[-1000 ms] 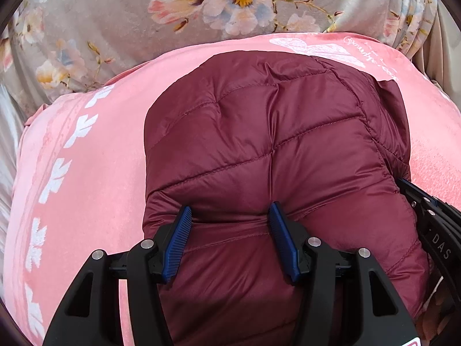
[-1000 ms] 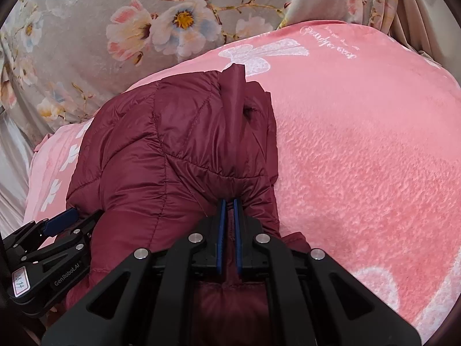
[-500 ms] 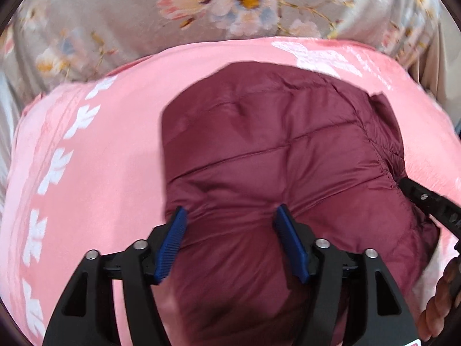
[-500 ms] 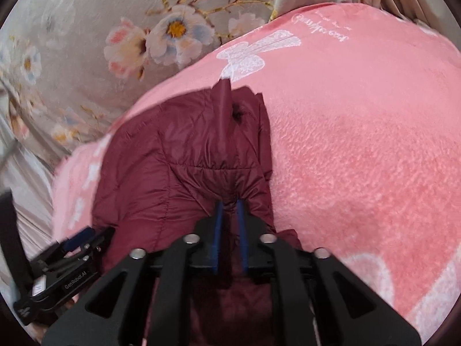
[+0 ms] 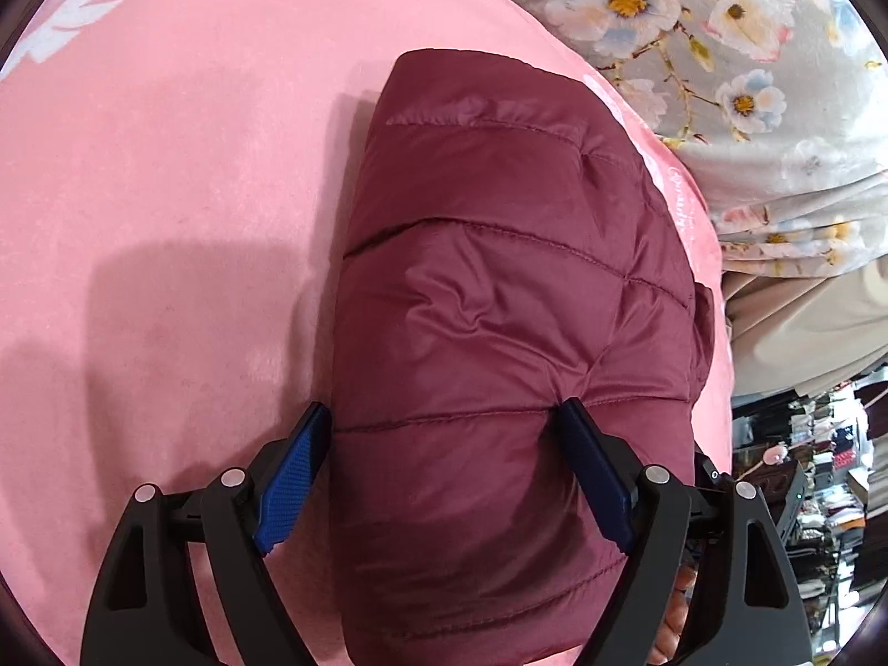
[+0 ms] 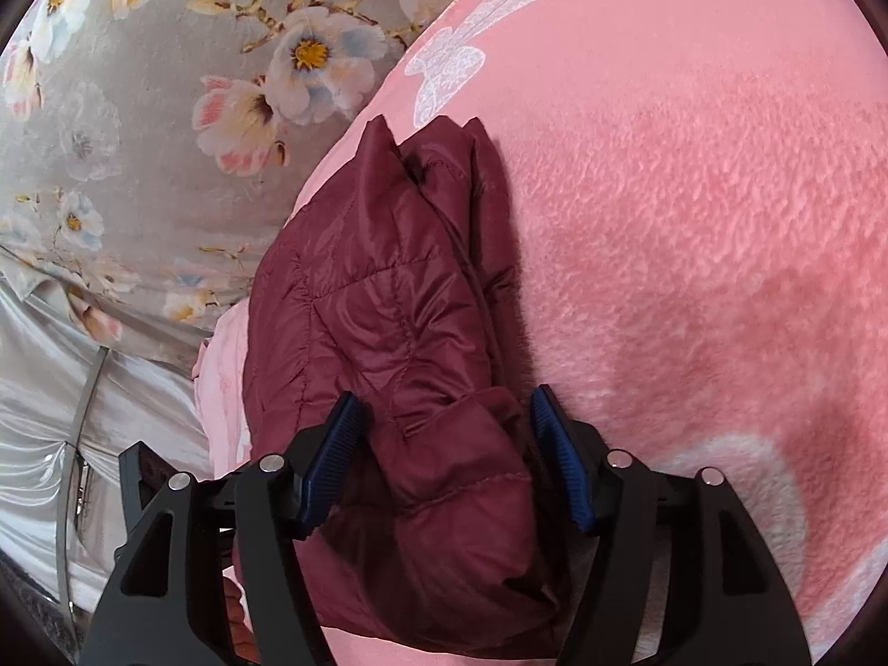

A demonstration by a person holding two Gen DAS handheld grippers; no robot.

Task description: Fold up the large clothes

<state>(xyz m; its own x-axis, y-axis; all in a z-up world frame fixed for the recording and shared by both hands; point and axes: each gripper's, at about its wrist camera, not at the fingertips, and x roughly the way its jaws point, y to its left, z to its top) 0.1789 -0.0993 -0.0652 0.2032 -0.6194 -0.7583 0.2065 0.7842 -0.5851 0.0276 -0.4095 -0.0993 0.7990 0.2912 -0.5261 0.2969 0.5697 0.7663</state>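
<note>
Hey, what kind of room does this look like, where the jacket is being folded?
Probably a bedroom. The maroon puffer jacket lies on a pink plush blanket spread like bedding, with grey floral fabric bunched behind it, likely a sheet or curtain. Cluttered shelves show at one edge.

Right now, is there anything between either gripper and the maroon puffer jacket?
Nothing visible. The left gripper straddles the folded maroon puffer jacket with its jaws wide, and the right gripper has just been opening around a bunched edge of it. Only the pink blanket lies beneath.

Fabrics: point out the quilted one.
The dark red jacket: puffy with stitched panels, unlike the fuzzy pink blanket and the flowered grey cloth.
</note>
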